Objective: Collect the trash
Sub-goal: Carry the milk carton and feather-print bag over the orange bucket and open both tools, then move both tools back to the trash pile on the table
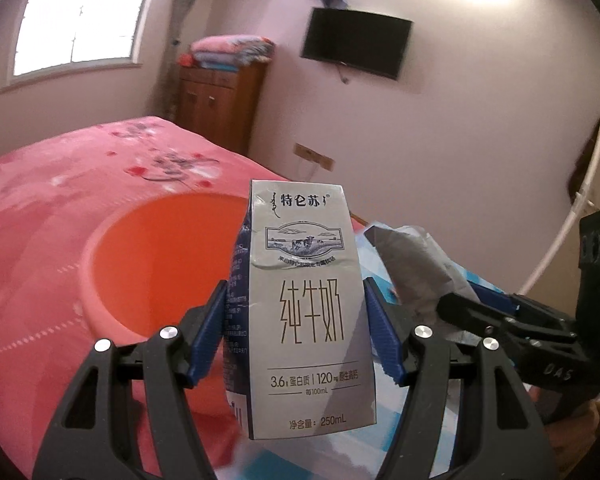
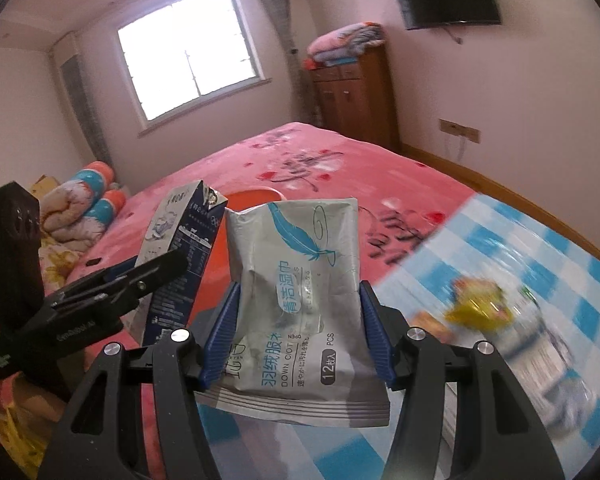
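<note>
The left tool [image 1: 294, 320] is clamped on a grey-and-navy cardboard milk carton [image 1: 306, 308], its blue ribbed pads pressing the carton's two narrow sides about halfway up. The carton stands upright between the fingers, printed front facing the camera, a crease across its upper part. Just beyond this tool and slightly to its left sits a round orange plastic basin [image 1: 148, 256], resting on the pink floral bedspread [image 1: 52, 208].

The right tool [image 2: 298, 320] grips a crumpled silver foil wet-wipe pouch with a blue feather print [image 2: 300, 280]. The blue pads squeeze its left and right edges, and the pouch rises upright above the fingertips with its sealed bottom edge hanging toward the camera. To the left of this tool, the other tool and its carton appear close by, tilted; the basin's rim peeks out behind both items.

To the right of the right tool and below it lies a blue-and-white checked cloth [image 2: 540, 248] carrying a blurred yellow wrapper [image 2: 480, 304] and other litter too smeared to identify.
</note>
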Demonstrator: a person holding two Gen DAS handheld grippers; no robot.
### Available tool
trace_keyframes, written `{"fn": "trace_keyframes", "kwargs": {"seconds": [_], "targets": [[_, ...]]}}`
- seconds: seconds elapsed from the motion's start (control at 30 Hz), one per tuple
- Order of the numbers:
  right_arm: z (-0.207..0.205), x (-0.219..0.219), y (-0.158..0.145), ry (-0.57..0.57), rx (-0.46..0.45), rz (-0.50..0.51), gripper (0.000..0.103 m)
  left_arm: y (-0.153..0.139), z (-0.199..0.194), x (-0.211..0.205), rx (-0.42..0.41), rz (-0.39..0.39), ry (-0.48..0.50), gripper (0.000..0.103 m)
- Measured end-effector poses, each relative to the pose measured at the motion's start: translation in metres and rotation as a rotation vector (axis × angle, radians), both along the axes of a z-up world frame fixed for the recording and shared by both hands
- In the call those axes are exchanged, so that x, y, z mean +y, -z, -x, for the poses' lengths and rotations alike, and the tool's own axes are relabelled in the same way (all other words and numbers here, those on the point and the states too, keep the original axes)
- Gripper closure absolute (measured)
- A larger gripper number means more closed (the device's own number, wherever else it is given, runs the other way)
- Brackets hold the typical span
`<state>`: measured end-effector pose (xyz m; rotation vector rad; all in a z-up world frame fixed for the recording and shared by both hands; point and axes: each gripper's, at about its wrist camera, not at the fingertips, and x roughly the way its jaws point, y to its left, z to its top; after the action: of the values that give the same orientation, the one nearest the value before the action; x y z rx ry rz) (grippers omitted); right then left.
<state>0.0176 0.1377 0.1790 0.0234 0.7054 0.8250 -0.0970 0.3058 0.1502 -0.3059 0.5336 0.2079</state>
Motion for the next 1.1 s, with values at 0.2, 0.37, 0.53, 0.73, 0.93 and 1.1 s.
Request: {"fn": "trace_keyframes", "kwargs": {"seconds": [0.2,0.37,0.53,0.73,0.93,1.1], "targets": [[-0.027,0.056,-0.013,-0.079,0.007,-0.043,0.044,0.001,-0.014,0.039,0.013,-0.008,-0.084,0.037],[-0.047,0.101,-0.013,-0.127,0.024,-0.042,0.035,0.01,-0.027,0.06,0.044,-0.006,-0.129,0.037],[-0.065,0.114,0.003,-0.105,0.086,-0.071,0.025,0.02,-0.029,0.074,0.086,0.003,-0.16,0.034],[-0.054,0.082,0.009,-0.015,0.082,-0.09,0.013,0.022,-0.018,0.067,0.078,-0.029,-0.182,0.022],[-0.028,0.04,0.018,0.085,0.058,-0.071,0.011,0.019,-0.001,0.05,0.014,-0.045,-0.159,0.016],[-0.001,0.009,0.028,0.148,0.042,-0.036,0.011,0.011,0.014,0.027,-0.045,-0.078,-0.117,0.013]]}}
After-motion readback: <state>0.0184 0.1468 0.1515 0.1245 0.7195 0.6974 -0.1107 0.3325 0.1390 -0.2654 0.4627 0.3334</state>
